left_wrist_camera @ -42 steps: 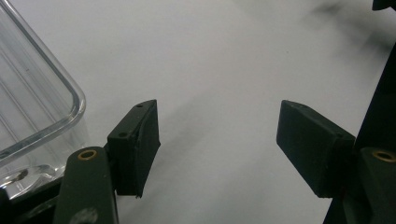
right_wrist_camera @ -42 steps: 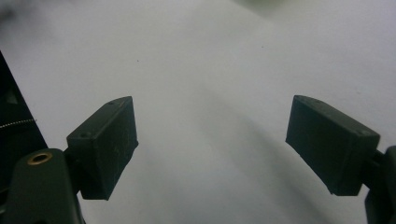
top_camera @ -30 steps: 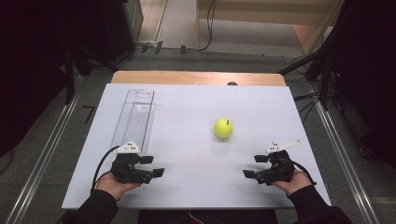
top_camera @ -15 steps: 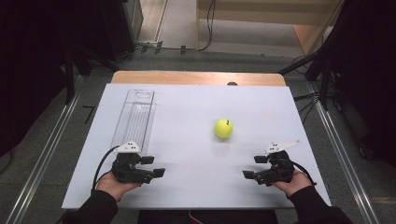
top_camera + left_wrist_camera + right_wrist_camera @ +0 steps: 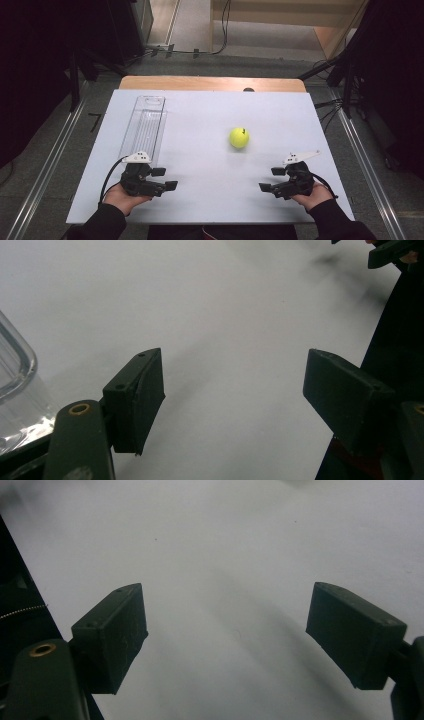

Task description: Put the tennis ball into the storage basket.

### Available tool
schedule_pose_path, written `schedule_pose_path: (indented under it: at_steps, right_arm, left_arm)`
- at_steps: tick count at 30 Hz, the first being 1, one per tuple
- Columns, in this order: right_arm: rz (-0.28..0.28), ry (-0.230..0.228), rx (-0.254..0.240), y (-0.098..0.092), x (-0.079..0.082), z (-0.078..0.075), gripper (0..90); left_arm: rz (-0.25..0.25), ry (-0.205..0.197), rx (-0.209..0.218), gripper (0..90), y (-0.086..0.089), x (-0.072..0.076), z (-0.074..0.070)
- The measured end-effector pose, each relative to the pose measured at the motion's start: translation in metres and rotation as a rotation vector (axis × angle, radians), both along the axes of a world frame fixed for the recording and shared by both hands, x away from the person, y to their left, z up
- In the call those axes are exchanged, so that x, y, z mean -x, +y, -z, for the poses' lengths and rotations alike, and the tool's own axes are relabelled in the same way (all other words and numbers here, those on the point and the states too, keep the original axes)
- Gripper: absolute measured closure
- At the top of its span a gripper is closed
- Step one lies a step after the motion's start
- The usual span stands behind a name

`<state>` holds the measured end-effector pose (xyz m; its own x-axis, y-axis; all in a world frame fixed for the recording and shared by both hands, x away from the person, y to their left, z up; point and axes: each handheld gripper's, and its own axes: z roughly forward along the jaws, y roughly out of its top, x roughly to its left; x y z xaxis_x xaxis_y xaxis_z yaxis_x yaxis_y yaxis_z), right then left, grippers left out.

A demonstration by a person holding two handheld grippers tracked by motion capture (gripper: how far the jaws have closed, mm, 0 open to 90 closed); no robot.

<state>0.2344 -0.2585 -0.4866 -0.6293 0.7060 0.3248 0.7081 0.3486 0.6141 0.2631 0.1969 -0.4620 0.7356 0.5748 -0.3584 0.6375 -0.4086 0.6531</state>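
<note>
A yellow-green tennis ball (image 5: 239,137) lies on the white table top (image 5: 210,115), right of centre. A long clear plastic tray (image 5: 145,127) lies along the left side, and its rounded corner (image 5: 15,365) shows in the left gripper view. My left gripper (image 5: 164,178) rests near the front left edge, just in front of the tray, open with nothing between its jaws (image 5: 235,405). My right gripper (image 5: 270,179) rests near the front right edge, below and right of the ball, open and empty too (image 5: 227,640). Both point inward toward each other.
A wooden board (image 5: 210,83) sticks out behind the table's far edge. Metal rails (image 5: 55,150) run along both sides on the grey floor, with cables (image 5: 330,105) at the right. The right gripper's tip (image 5: 395,250) shows far off in the left gripper view.
</note>
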Motion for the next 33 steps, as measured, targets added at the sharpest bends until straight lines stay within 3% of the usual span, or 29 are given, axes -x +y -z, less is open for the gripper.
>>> schedule_pose_path:
  at_steps: [22, 30, 33]
  right_arm:
    - [-0.001, 0.006, 0.004, 0.0014, -0.0002, 0.0009, 14.6]
    - [0.0, 0.005, 0.004, 0.0011, -0.0001, 0.0008, 14.6]
    - [0.001, 0.003, 0.004, 0.0006, 0.0, 0.0006, 14.6]
  left_arm:
    - [-0.02, -0.005, 0.018, 25.0, -0.0008, -0.0012, 0.0]
    - [-0.017, -0.005, 0.013, 21.6, -0.0036, -0.0016, 0.0002]
    - [-0.013, -0.002, 0.031, 19.3, -0.0053, -0.0022, -0.0006]
